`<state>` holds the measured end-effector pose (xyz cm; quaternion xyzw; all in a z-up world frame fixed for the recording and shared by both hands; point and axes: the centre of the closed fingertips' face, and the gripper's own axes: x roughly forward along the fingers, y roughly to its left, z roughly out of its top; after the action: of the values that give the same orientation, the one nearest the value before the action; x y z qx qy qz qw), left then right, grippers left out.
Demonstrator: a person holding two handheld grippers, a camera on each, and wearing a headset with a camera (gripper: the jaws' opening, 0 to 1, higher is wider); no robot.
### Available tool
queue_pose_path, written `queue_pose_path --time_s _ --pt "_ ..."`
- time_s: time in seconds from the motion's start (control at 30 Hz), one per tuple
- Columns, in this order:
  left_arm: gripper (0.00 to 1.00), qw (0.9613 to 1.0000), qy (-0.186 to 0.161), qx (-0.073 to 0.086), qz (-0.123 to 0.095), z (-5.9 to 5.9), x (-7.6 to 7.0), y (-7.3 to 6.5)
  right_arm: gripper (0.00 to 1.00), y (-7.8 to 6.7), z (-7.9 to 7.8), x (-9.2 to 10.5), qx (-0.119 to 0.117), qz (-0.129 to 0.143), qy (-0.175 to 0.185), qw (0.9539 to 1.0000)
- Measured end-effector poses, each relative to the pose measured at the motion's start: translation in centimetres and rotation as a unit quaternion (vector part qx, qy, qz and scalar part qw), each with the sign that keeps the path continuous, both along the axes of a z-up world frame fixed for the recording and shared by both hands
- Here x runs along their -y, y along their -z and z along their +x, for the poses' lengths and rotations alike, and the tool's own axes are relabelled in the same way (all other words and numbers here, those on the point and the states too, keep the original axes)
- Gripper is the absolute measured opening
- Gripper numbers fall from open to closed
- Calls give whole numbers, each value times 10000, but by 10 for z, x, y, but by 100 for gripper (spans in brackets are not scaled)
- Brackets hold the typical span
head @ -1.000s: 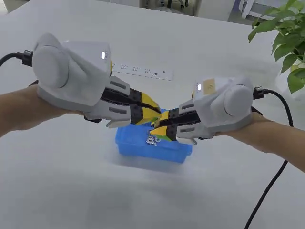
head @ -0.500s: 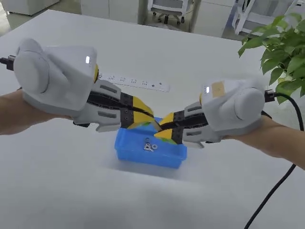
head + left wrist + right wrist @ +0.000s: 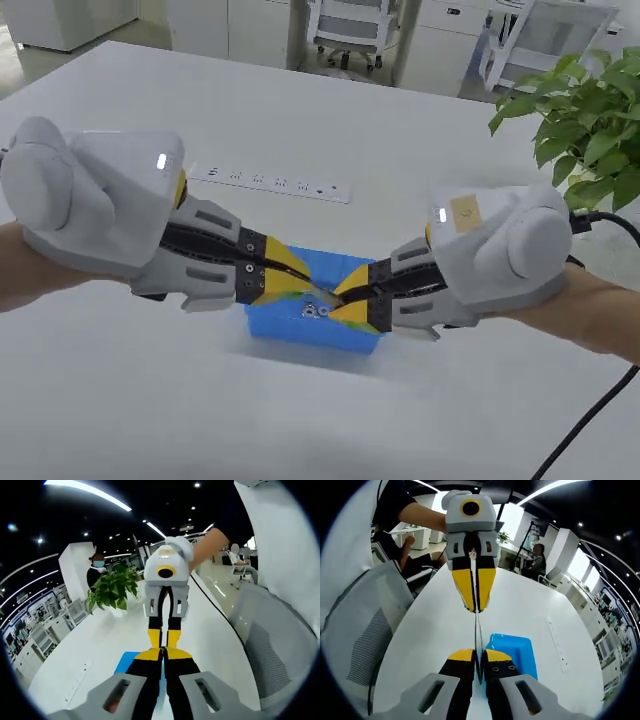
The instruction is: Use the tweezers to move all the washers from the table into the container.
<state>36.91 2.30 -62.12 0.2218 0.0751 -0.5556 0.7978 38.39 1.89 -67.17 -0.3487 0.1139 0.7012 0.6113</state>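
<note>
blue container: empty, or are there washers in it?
Not empty. The head view shows a small cluster of washers lying on the floor of the blue container. Exact count: cannot tell.

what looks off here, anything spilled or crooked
Nothing spilled or damaged: the washers lie inside the blue container, which sits flat on the table. The one odd thing: the left gripper and right gripper meet tip to tip, both shut on the tweezers.
</note>
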Motion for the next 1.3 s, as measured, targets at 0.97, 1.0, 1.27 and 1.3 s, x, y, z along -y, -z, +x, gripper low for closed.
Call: queue_pose_path --time_s 0.97,1.0,1.27,1.3 --pt "5 9925 82 -482 1117 -2 -7 91 7 59 -9 10 -190 -718 -105 9972" --pt "5 9921 53 -545 1127 0 -7 96 7 61 -9 10 -216 -720 -91 9971" --pt "5 9864 -2 -963 1329 6 -6 136 7 93 -5 9 -342 -925 -38 9951" --pt "5 9850 -33 -1055 1362 7 -7 144 7 97 -4 9 -354 -951 -23 9948"
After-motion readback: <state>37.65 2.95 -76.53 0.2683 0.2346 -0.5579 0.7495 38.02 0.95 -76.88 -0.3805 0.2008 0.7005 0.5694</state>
